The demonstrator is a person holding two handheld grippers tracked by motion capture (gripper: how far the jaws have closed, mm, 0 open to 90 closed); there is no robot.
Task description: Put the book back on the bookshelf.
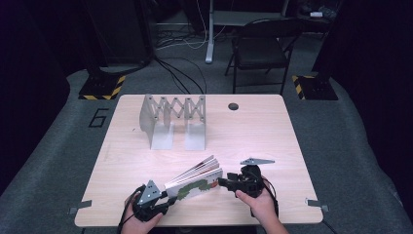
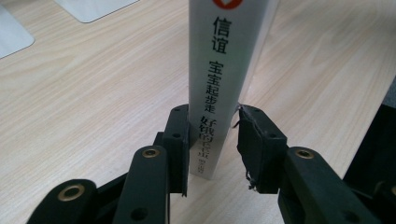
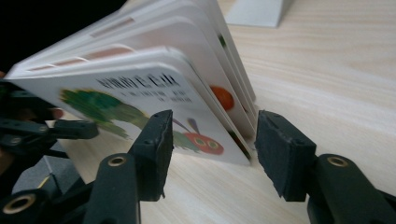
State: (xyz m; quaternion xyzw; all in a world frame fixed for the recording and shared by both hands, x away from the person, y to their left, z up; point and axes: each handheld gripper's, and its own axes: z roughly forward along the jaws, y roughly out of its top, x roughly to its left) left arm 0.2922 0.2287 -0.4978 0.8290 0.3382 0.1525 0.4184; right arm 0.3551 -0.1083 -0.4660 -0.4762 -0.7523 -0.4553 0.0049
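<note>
- Light wooden tabletop (image 1: 253,131), with a grey expanding book rack (image 1: 174,119) standing toward its far side, well apart from the book.
- Children's board book (image 1: 195,183) near the front edge, standing on its lower edge between both tools, thick pages fanning apart at the top.
- Left tool (image 1: 155,202) at the spine end: jaws on either side of the spine (image 2: 219,84), 1 pad touching, the other right at the corner; looks clamped on it, lightly.
- Right tool (image 1: 233,184) at the opposite end: jaws spread, cover and pages between them, not pinched.
- Risk, as a judgement: only 1 narrow grip, so book could tip or twist out; right jaws closing could catch only some pages and bend them.
- Writing: Chinese characters down the spine, partly readable "信谊 宝宝起步走"; caterpillar picture and blurred title on the cover.
</note>
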